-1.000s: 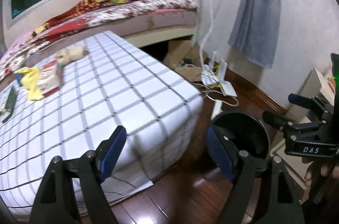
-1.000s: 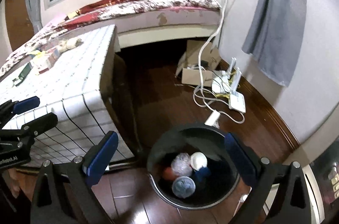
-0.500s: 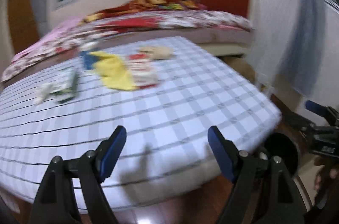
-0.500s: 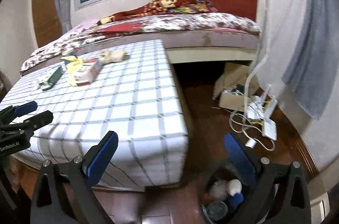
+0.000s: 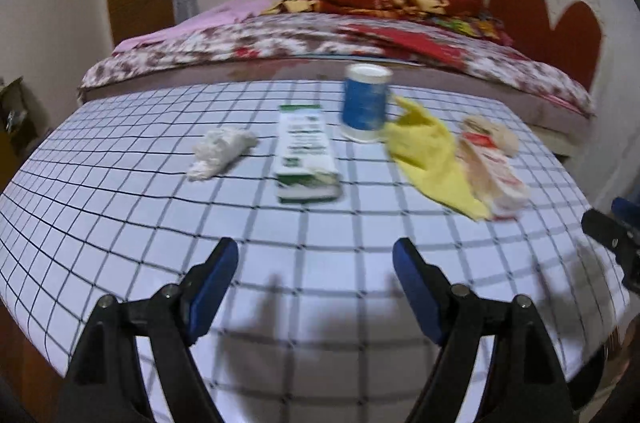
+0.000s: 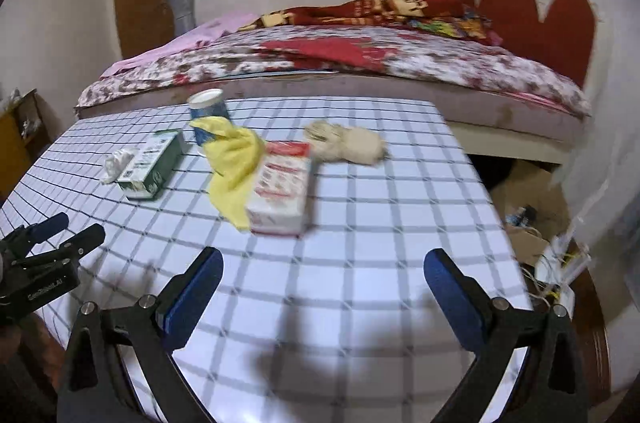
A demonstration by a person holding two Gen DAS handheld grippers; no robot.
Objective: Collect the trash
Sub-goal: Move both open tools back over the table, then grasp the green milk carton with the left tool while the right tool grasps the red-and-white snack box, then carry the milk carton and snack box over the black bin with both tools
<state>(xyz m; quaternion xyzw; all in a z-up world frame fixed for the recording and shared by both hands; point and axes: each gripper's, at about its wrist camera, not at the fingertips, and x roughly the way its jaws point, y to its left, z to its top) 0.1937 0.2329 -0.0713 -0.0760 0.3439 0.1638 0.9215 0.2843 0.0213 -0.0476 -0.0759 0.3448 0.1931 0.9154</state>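
Observation:
Trash lies on a table with a white checked cloth [image 5: 320,255]. From left to right there are a crumpled white tissue [image 5: 220,151], a green and white carton [image 5: 306,153], a blue paper cup [image 5: 366,107], a yellow rag [image 5: 432,159], a red and white carton [image 5: 494,167] and a beige wad [image 5: 502,137]. My left gripper [image 5: 316,263] hangs open above the near edge, nothing between its fingers. My right gripper [image 6: 322,275] is open and empty too, in front of the red and white carton [image 6: 282,187] and yellow rag [image 6: 236,163]. Further back are the beige wad [image 6: 348,143], blue cup [image 6: 210,115], green carton [image 6: 154,163] and tissue [image 6: 116,163].
A bed [image 6: 360,63] with floral and red blankets runs behind the table. Right of the table, cardboard and white cables [image 6: 560,263] lie on the wooden floor. The other gripper shows at each view's edge: the right one [image 5: 616,231], the left one [image 6: 44,243].
Both views have swung left, from the black trash bin on the floor to the tabletop. The bin has dropped out of sight and the trash items now lie ahead. Both grippers stayed open.

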